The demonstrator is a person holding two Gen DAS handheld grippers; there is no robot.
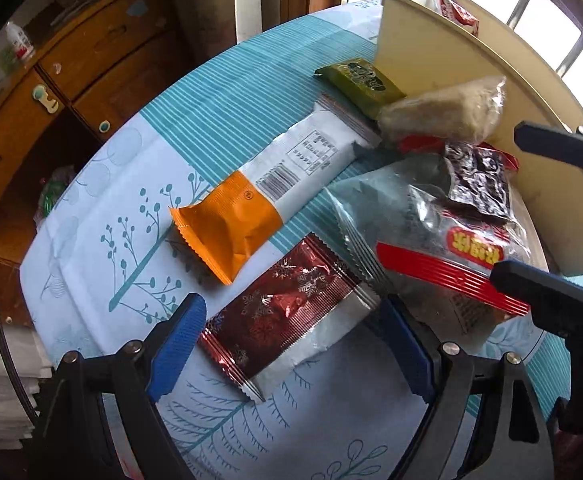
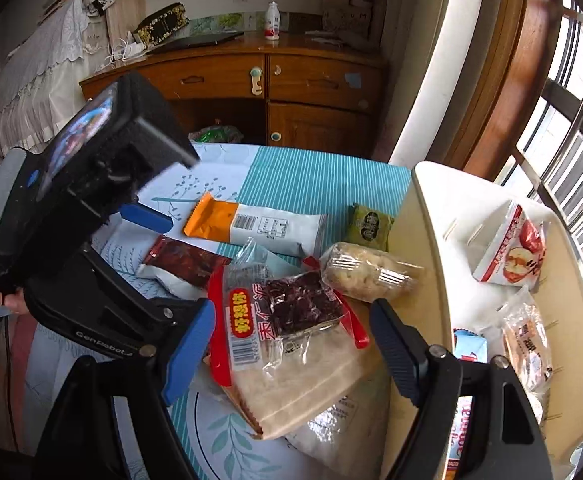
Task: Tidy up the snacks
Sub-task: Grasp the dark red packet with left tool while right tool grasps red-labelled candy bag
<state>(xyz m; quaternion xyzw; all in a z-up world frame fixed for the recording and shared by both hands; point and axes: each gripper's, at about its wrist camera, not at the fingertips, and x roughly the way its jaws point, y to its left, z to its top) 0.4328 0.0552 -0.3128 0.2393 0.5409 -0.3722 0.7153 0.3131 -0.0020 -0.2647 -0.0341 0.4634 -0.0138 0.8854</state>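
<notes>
left gripper (image 1: 291, 344): jaws wide, astride red foil pack (image 1: 287, 312) on table (image 1: 103, 280), pads clear | right gripper (image 2: 291, 344): jaws wide, over clear red-banded bag (image 2: 291, 340), no grip | cream bin (image 2: 427, 216) just beside pile

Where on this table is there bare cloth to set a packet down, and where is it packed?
Bare cloth lies on the tablecloth left of the orange-and-white packet, and on the striped part beyond it toward the cabinet. It is crowded beside the cream bin: the red-edged bag, dark snack and puffed-rice bar overlap.
</notes>
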